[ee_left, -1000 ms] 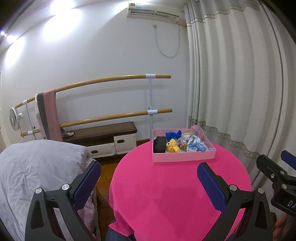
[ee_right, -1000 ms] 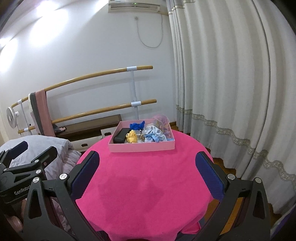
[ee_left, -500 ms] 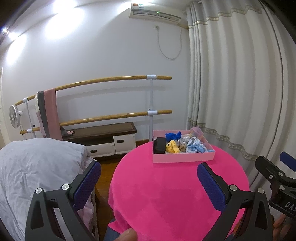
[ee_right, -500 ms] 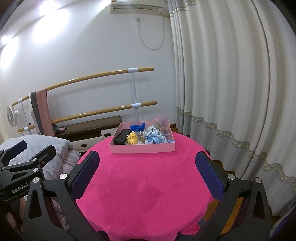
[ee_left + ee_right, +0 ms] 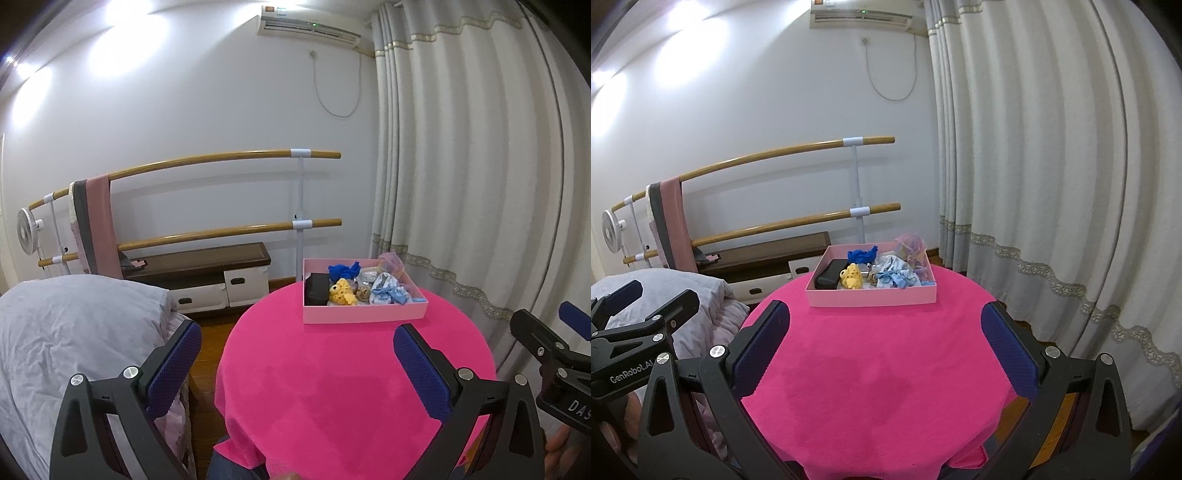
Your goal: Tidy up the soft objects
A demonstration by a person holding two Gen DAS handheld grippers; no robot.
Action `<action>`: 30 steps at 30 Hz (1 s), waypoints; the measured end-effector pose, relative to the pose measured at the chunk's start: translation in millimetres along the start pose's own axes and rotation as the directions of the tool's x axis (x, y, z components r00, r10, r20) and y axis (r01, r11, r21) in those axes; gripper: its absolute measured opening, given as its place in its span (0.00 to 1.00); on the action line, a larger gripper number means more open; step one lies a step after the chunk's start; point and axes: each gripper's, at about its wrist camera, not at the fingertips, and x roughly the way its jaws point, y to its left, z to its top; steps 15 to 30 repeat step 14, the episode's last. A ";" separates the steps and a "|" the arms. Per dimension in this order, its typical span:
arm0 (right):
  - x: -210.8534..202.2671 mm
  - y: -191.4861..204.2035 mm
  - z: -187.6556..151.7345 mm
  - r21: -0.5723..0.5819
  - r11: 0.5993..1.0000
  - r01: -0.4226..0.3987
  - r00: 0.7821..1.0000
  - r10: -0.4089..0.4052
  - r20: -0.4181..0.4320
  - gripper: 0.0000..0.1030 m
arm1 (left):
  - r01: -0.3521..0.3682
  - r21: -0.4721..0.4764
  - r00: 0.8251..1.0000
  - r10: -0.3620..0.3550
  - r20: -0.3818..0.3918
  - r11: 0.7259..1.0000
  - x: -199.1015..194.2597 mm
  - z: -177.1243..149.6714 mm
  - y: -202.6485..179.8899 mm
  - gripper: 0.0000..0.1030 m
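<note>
White wall, curtains (cream), bed

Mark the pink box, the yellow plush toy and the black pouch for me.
pink box (image 5: pixel 871 297), right wrist view, on its front wall.
yellow plush toy (image 5: pixel 851 277), right wrist view, on its body.
black pouch (image 5: pixel 317 290), left wrist view, on its front face.

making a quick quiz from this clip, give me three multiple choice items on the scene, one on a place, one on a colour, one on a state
1. Where is the pink box?
A. on the round table's far side
B. on the bed
C. on the floor

2. What colour is the tablecloth?
A. white
B. hot pink
C. green

3. How are the right tongs?
A. shut on a toy
B. open, holding nothing
C. shut on cloth

Answers:
1. A, the box sits on the cloth beyond both tongs.
2. B, the cloth is bright pink in both views.
3. B, the blue pads stand wide apart over bare cloth; the left tongs stand likewise.
</note>
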 end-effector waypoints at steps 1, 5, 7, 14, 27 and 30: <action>-0.6 -0.4 0.1 0.000 1.000 0.001 1.000 -0.001 0.001 1.00 | -0.001 0.000 1.000 0.001 0.001 1.000 -0.2 -0.1 -0.3 1.00; -1.0 -0.5 -0.1 0.000 1.000 0.002 1.000 -0.002 0.001 1.00 | 0.002 -0.004 1.000 -0.002 0.001 1.000 -0.2 -0.5 0.0 1.00; -0.7 -0.7 -0.2 0.000 1.000 0.001 1.000 -0.001 0.001 1.00 | 0.003 -0.007 1.000 -0.003 0.001 1.000 -0.3 -0.5 0.6 1.00; -0.5 -1.0 -0.8 -0.001 1.000 -0.001 1.000 0.001 -0.001 1.00 | 0.015 -0.014 1.000 -0.015 0.007 1.000 -0.4 -1.0 2.2 1.00; -0.5 -1.0 -0.8 -0.001 1.000 -0.001 1.000 0.001 -0.001 1.00 | 0.015 -0.014 1.000 -0.015 0.007 1.000 -0.4 -1.0 2.2 1.00; -0.5 -1.0 -0.8 -0.001 1.000 -0.001 1.000 0.001 -0.001 1.00 | 0.015 -0.014 1.000 -0.015 0.007 1.000 -0.4 -1.0 2.2 1.00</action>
